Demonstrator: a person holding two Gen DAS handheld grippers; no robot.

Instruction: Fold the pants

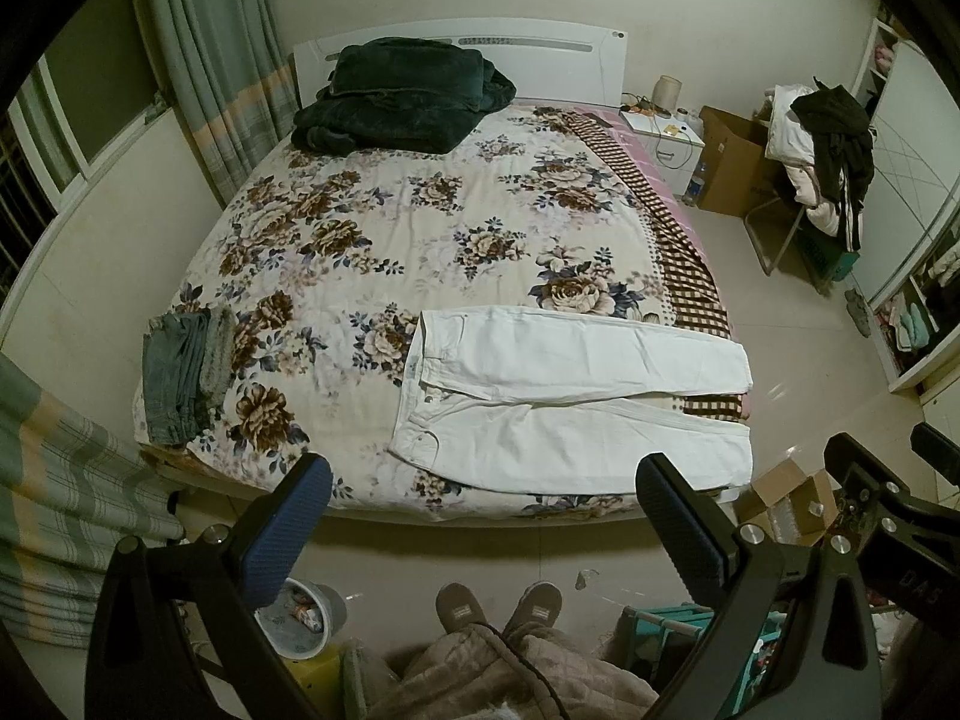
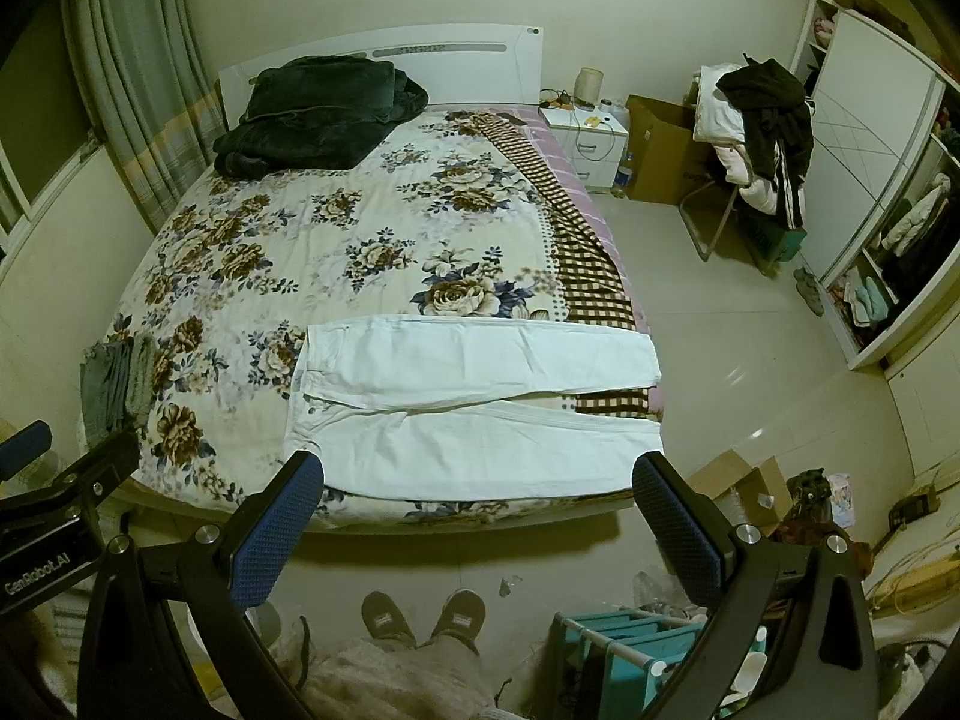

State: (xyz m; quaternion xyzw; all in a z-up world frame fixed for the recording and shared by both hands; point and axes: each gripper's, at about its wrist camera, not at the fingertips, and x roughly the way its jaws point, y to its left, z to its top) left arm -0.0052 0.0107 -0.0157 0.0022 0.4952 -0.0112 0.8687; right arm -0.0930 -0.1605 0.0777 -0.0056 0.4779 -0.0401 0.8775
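Note:
White pants (image 1: 570,396) lie flat on the near right part of the floral bed (image 1: 372,228), waist to the left, both legs stretched to the right, slightly apart. They also show in the right wrist view (image 2: 474,402). My left gripper (image 1: 480,480) is open and empty, held above the floor just before the bed's near edge. My right gripper (image 2: 480,474) is open and empty at the same height, in front of the near leg. The right gripper's body shows at the right edge of the left wrist view (image 1: 888,498).
Folded grey jeans (image 1: 186,372) lie at the bed's near left corner. A dark green blanket (image 1: 402,96) sits by the headboard. My slippered feet (image 1: 498,606) stand on the floor. A cardboard box (image 1: 792,498), a teal rack (image 2: 624,648) and a clothes-laden chair (image 1: 822,168) stand to the right.

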